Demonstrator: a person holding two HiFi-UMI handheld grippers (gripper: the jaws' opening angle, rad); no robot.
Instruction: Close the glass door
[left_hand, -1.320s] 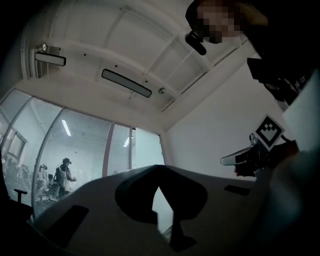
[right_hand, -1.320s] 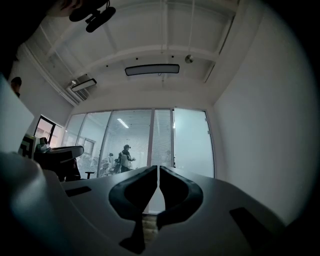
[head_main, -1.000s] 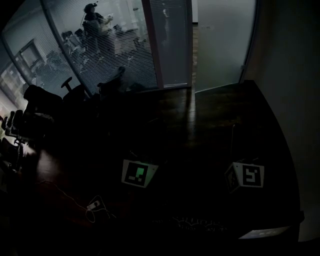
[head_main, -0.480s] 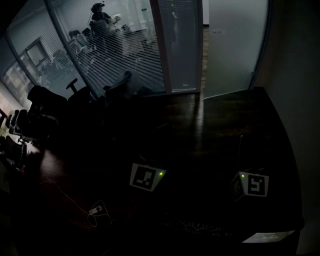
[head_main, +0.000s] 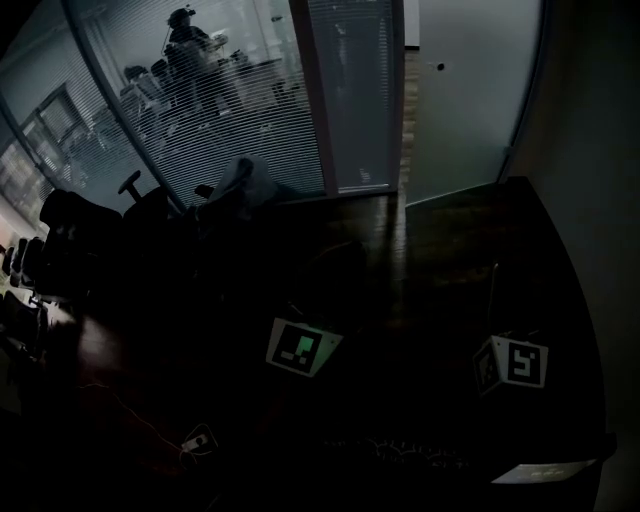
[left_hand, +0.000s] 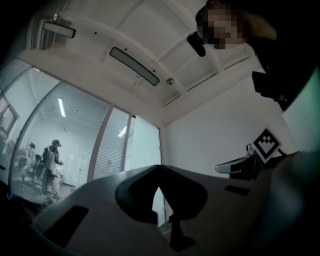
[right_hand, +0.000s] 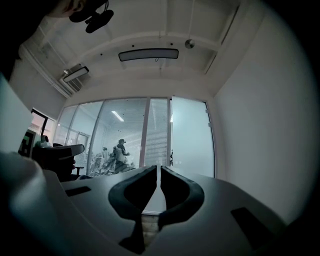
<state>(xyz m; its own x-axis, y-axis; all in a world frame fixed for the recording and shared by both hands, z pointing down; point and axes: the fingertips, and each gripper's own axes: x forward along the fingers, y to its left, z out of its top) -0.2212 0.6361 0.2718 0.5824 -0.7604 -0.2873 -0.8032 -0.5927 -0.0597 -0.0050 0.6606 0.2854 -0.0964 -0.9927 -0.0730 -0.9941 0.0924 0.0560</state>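
The frosted glass door (head_main: 470, 90) stands at the far edge of the dark floor (head_main: 440, 260), in the right corner beside the plain wall (head_main: 590, 150). A narrow gap shows between its left edge and the post of the blind-covered glass partition (head_main: 250, 110). A bare strip of floor runs from the door's bottom edge back toward both tools. Office chairs (head_main: 75, 215) crowd the left edge, and a cable (head_main: 195, 440) lies near the close edge. The head view shows only the marker cubes, the left cube (head_main: 303, 347) and the right cube (head_main: 512, 363), well apart. The tools' tips are lost in the dark there. The gripper views show them. The left tool (left_hand: 159, 170) is clenched, tips touching, with nothing between them. The right tool (right_hand: 159, 172) is clenched too, leaving only a hairline slit, and points at the door. Those views also show a ceiling lamp (right_hand: 148, 54). A person (head_main: 185, 40) stands behind the blinds.
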